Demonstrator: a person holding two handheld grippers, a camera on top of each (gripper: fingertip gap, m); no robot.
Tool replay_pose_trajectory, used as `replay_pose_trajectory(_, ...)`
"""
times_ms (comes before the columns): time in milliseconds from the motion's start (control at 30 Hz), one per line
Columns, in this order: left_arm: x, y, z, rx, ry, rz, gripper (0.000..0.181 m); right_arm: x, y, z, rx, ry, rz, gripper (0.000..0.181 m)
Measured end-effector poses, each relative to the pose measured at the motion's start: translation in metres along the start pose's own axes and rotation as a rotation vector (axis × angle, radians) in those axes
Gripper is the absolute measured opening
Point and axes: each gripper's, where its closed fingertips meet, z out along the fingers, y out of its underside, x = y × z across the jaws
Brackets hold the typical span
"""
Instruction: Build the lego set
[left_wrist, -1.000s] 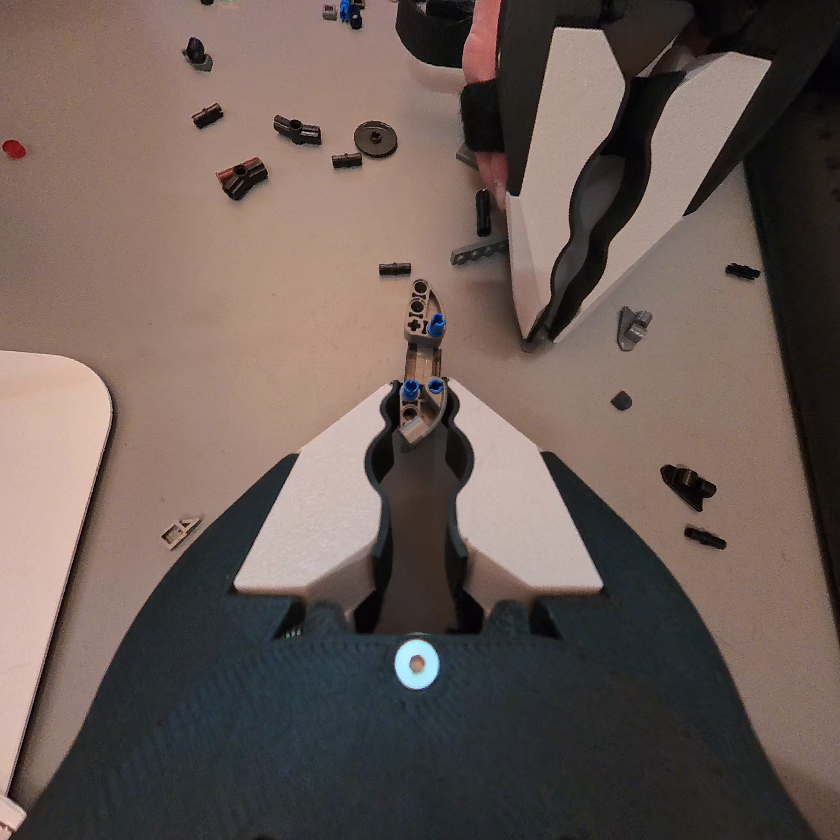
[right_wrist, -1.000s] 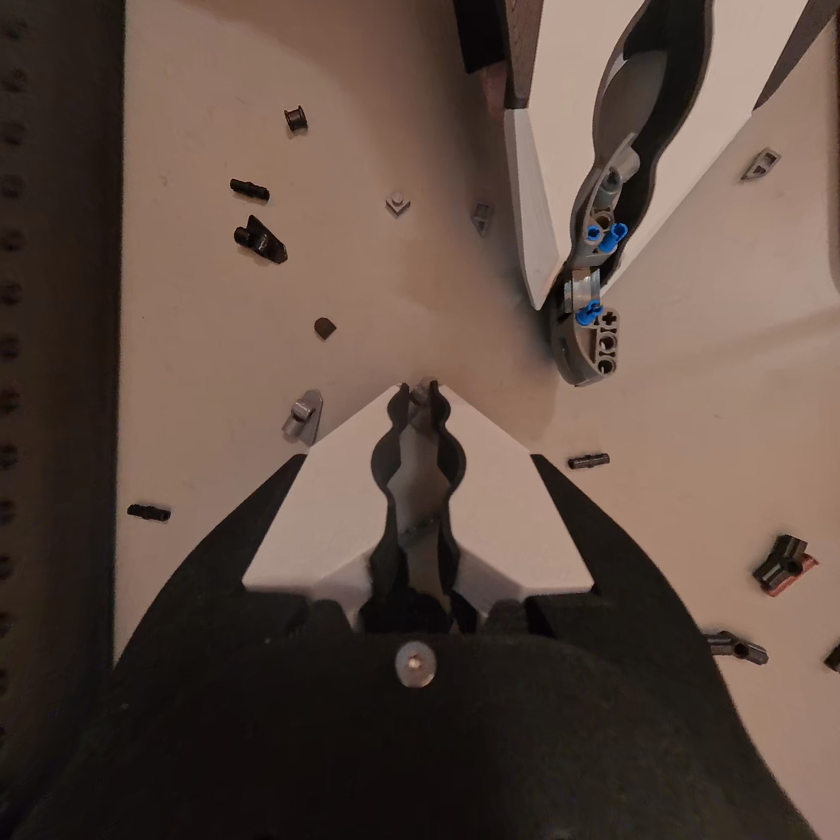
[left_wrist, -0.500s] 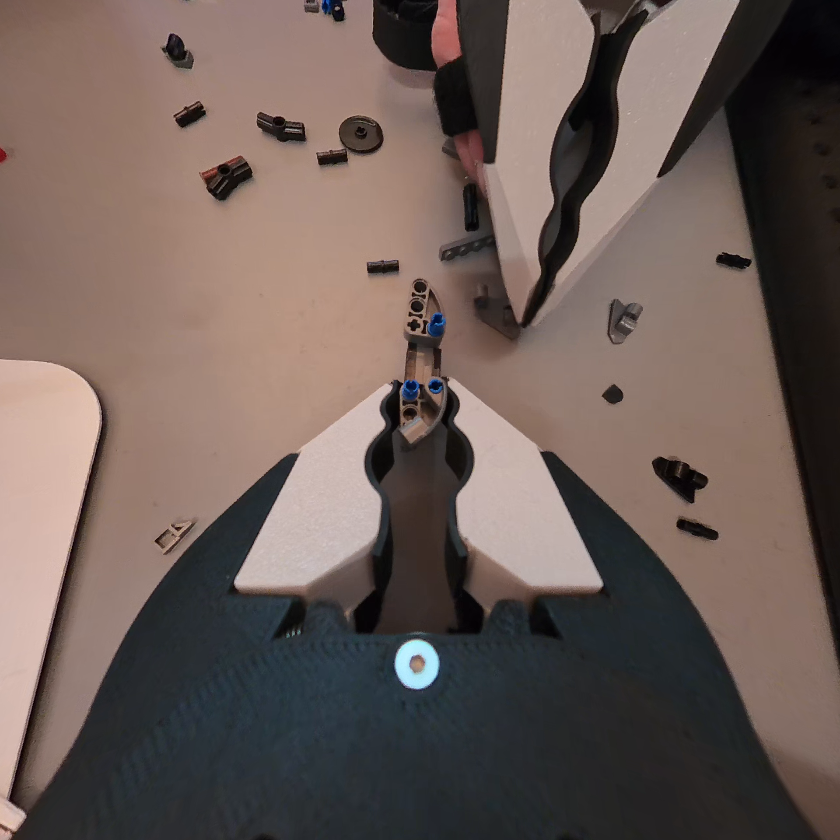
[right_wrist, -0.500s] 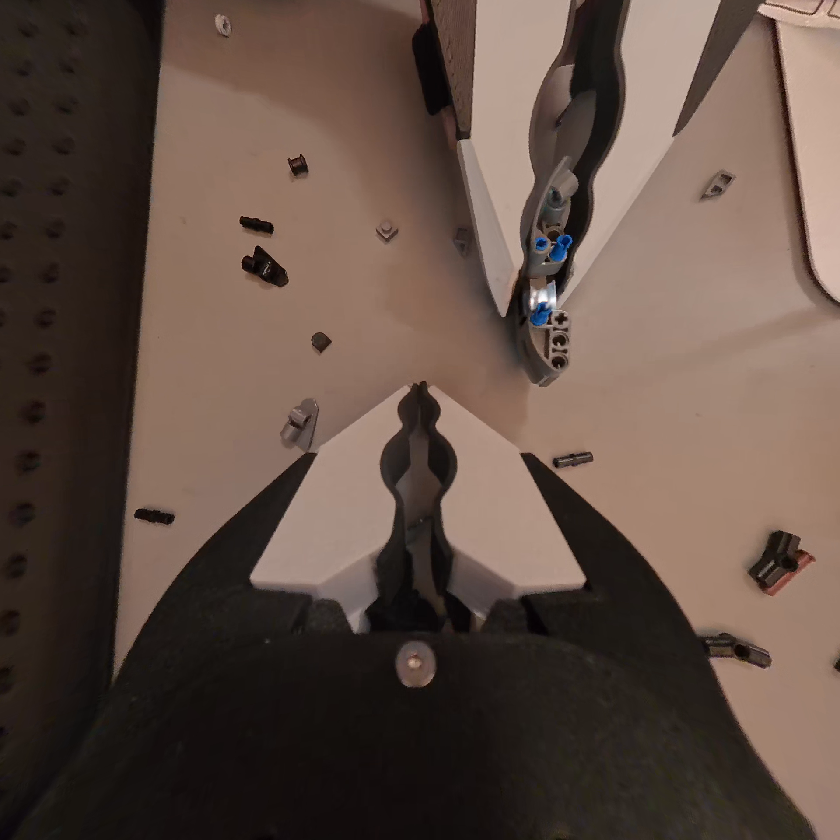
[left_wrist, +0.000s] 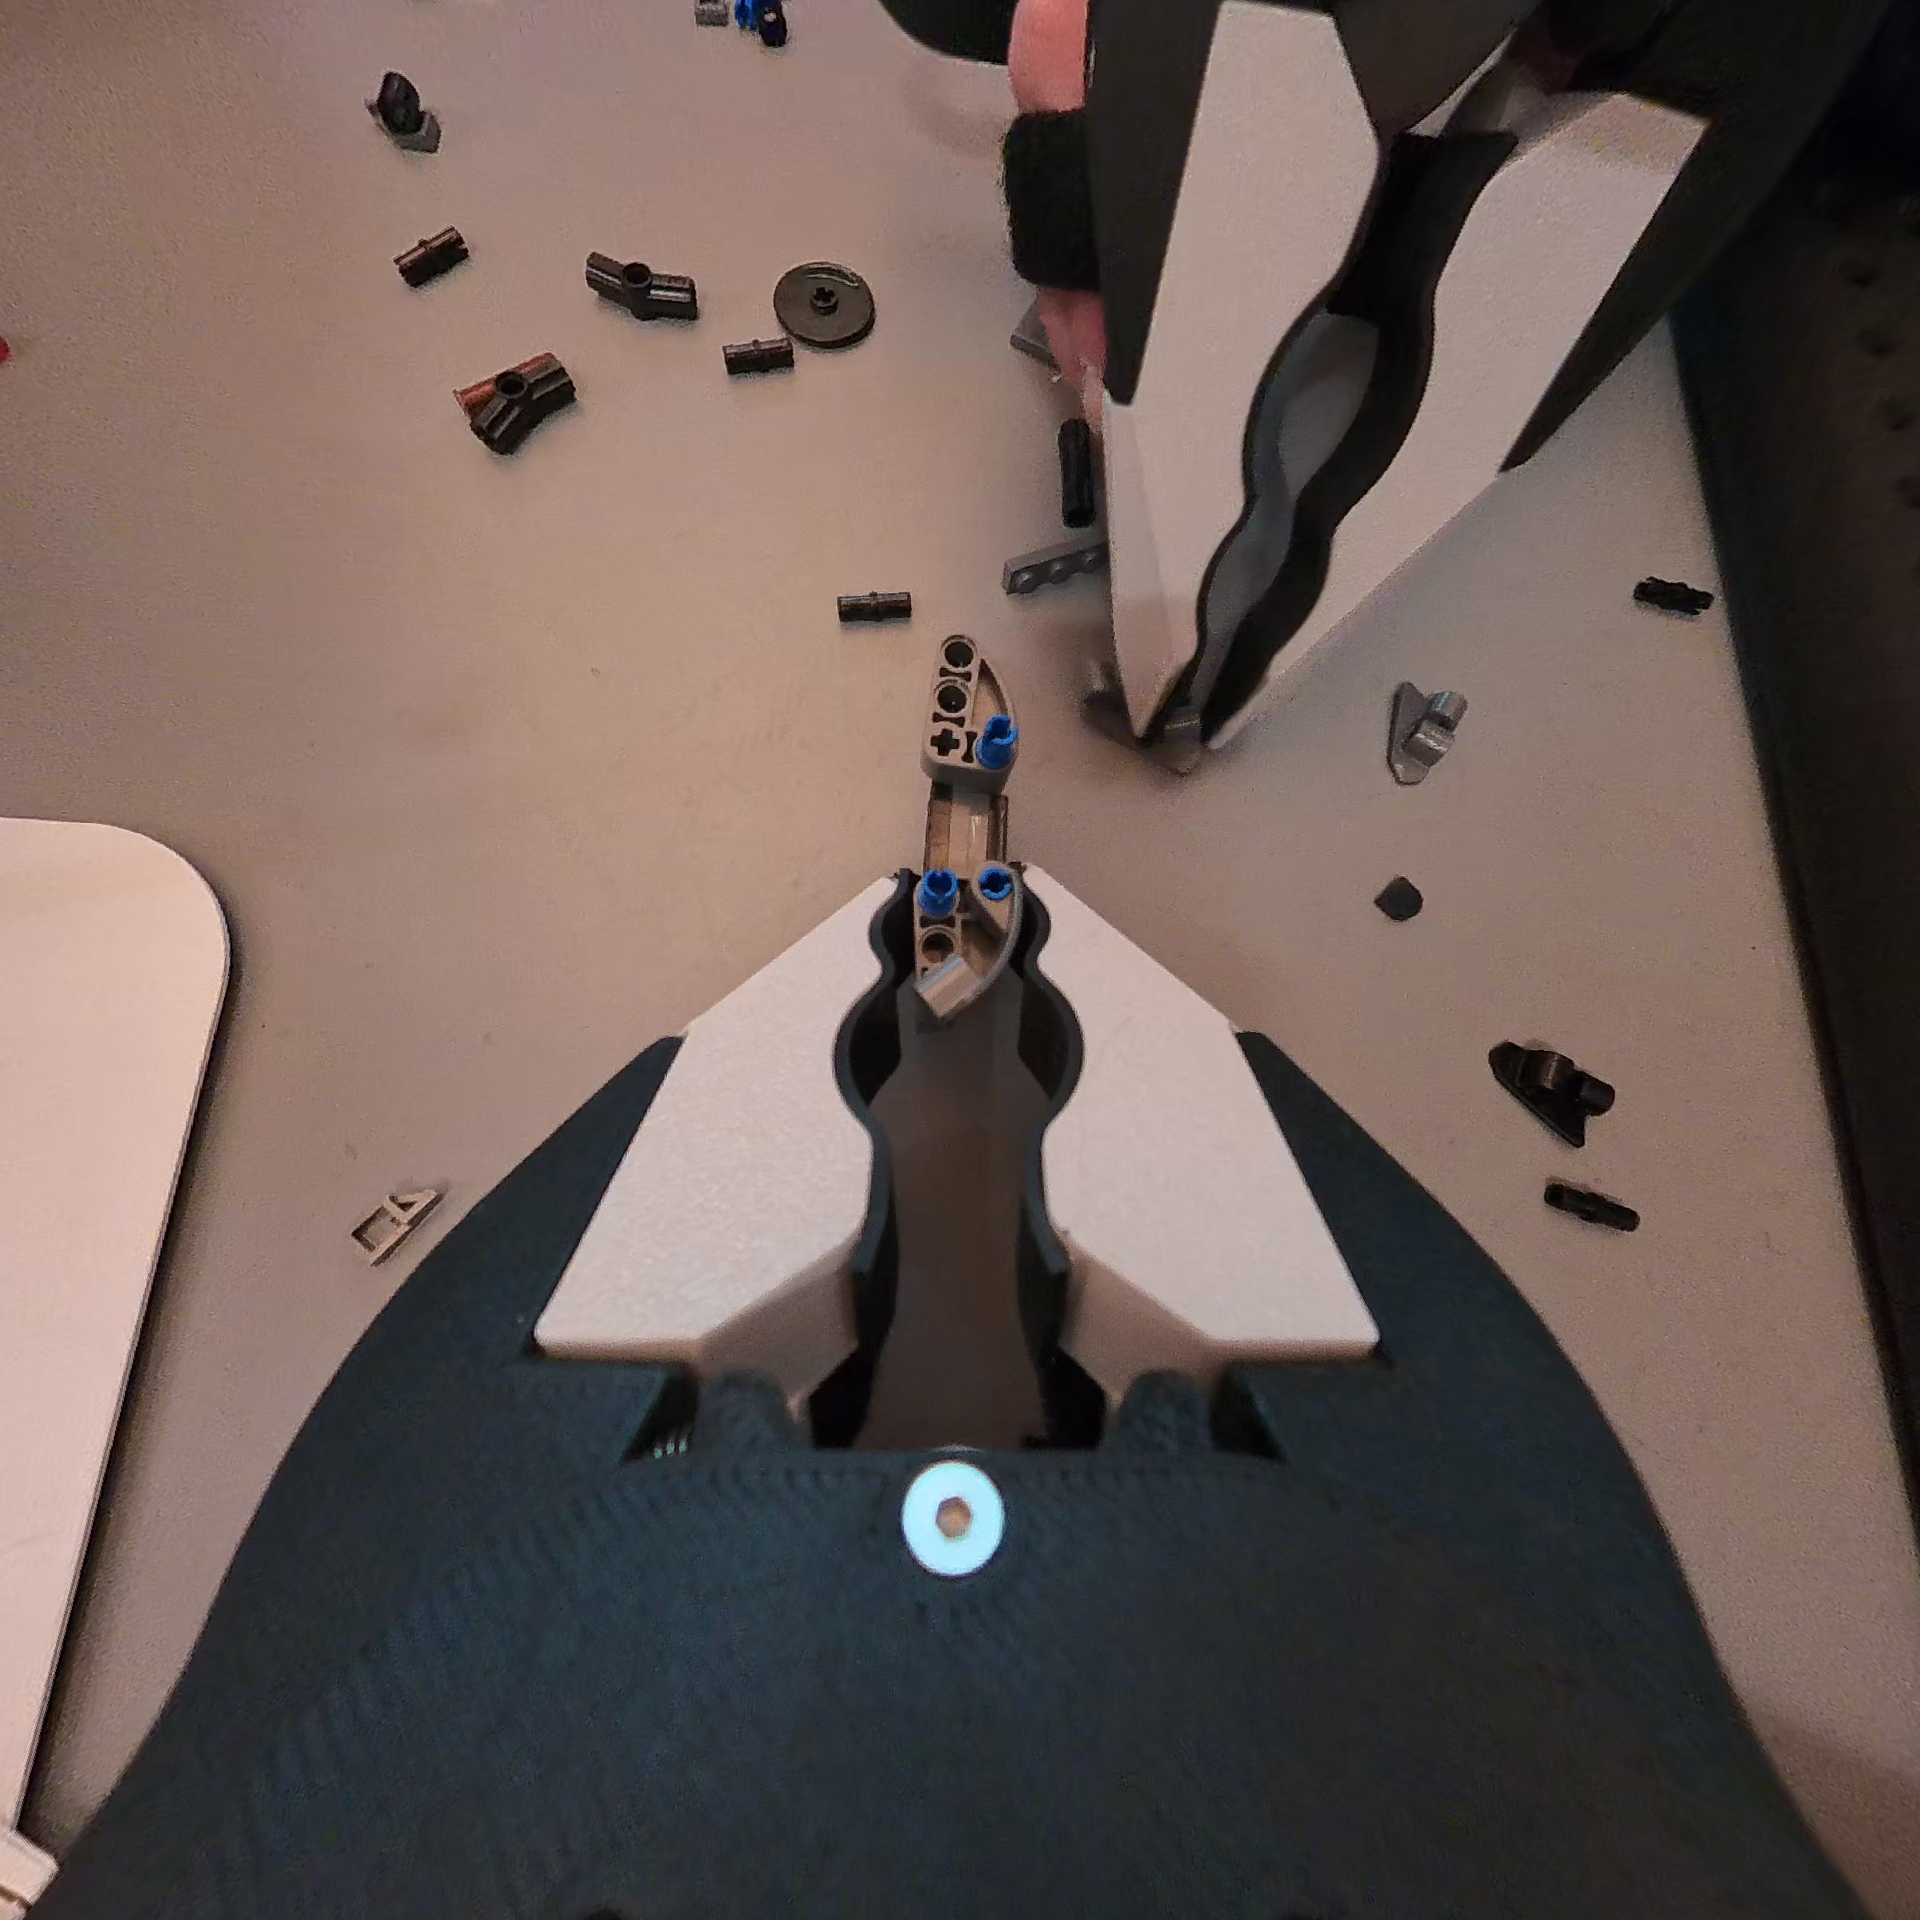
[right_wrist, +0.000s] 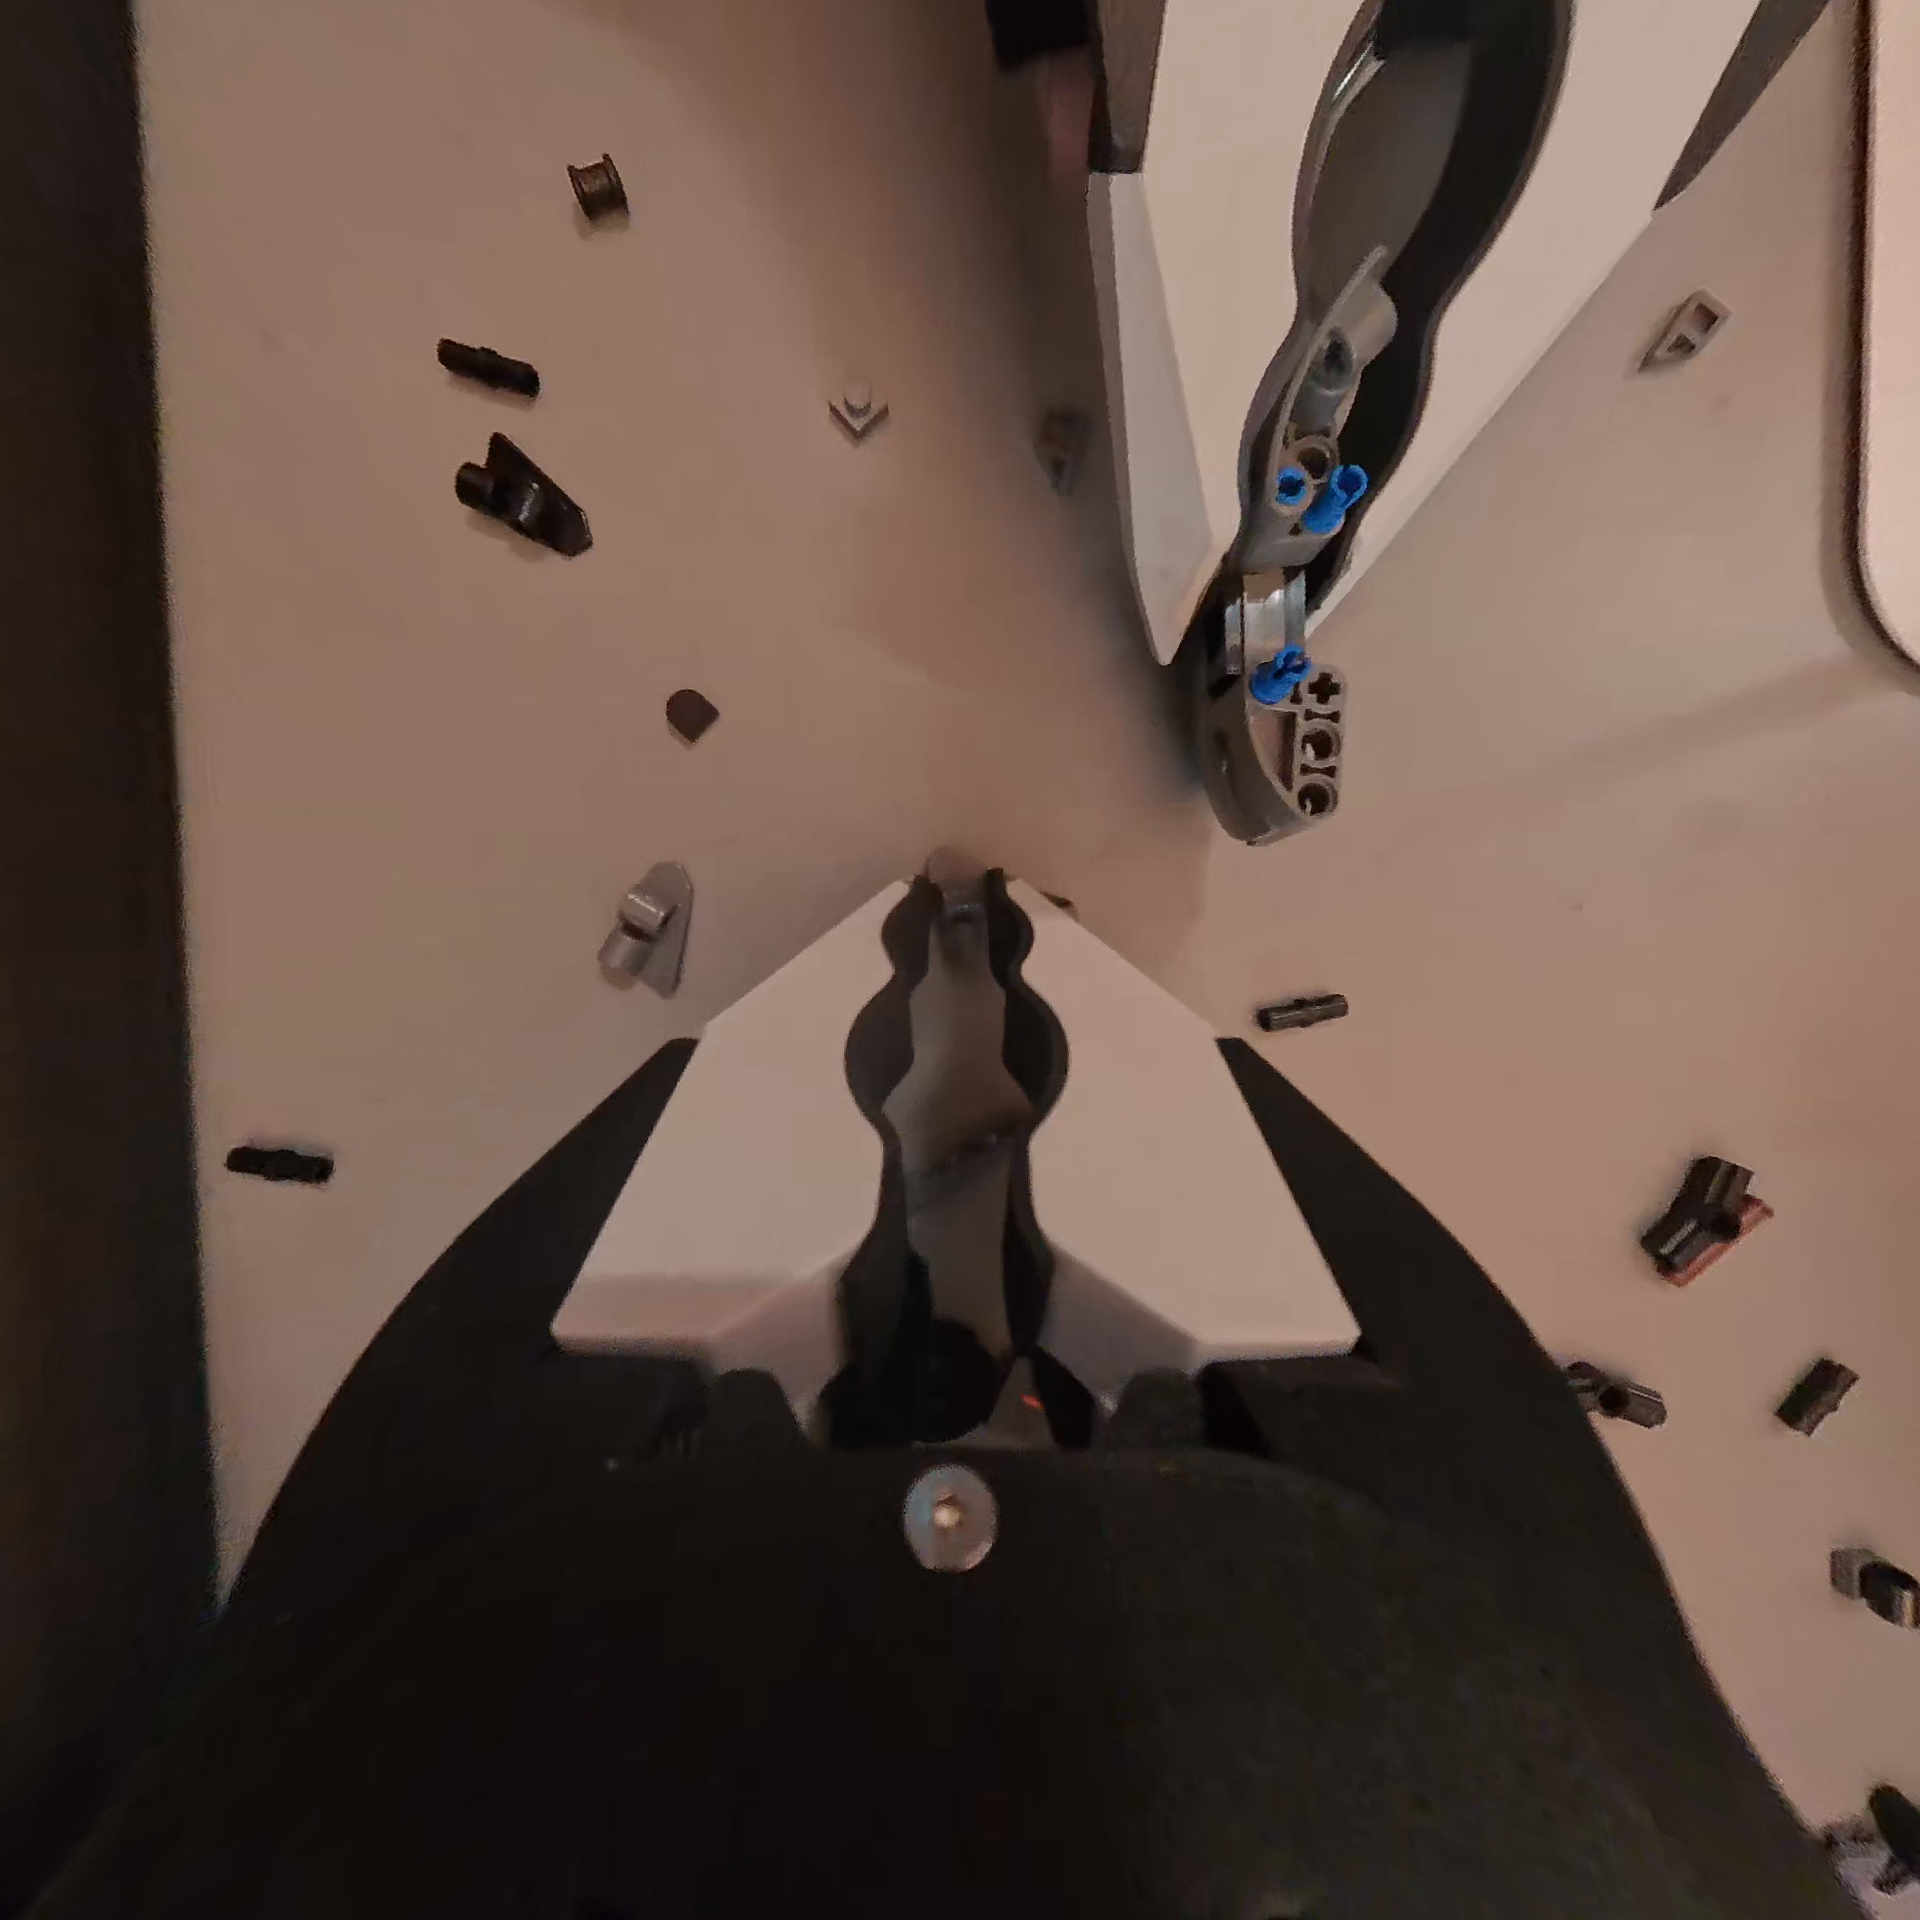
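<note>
My left gripper (left_wrist: 961, 883) is shut on a grey curved lego assembly (left_wrist: 964, 717) with blue pins. The assembly sticks out ahead of the tips, low over the table. It also shows in the right wrist view (right_wrist: 1288, 748), held by the left gripper (right_wrist: 1242, 613). My right gripper (right_wrist: 961, 888) is shut on a small grey piece (right_wrist: 958, 904) at table level. In the left wrist view the right gripper (left_wrist: 1169, 722) stands tip-down to the right of the assembly, with the small grey piece (left_wrist: 1112, 717) at its tips.
Loose pieces lie scattered on the table: a grey wedge (left_wrist: 1421, 727), a black pin (left_wrist: 875, 606), a dark disc (left_wrist: 823, 301), black connectors (left_wrist: 639, 286). A white board (left_wrist: 94, 1039) lies on the left. A dark perforated mat (left_wrist: 1829, 831) borders the right. Some 6 centimetres of space lies between my two pairs of fingers.
The right gripper swung up and left, then came back down with its tips around the small grey piece. The left gripper kept the assembly still.
</note>
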Motion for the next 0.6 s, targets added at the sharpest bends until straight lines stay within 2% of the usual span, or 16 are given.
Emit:
replay_pose_trajectory(233,0.001,0.000,0.000,-0.005,0.001,0.005,0.015,-0.001,-0.003,-0.003,0.059,-0.046,0.027,0.007)
replay_pose_trajectory(600,0.020,0.003,0.001,-0.016,0.086,0.056,0.017,0.003,-0.050,-0.048,0.460,-0.149,0.117,0.007)
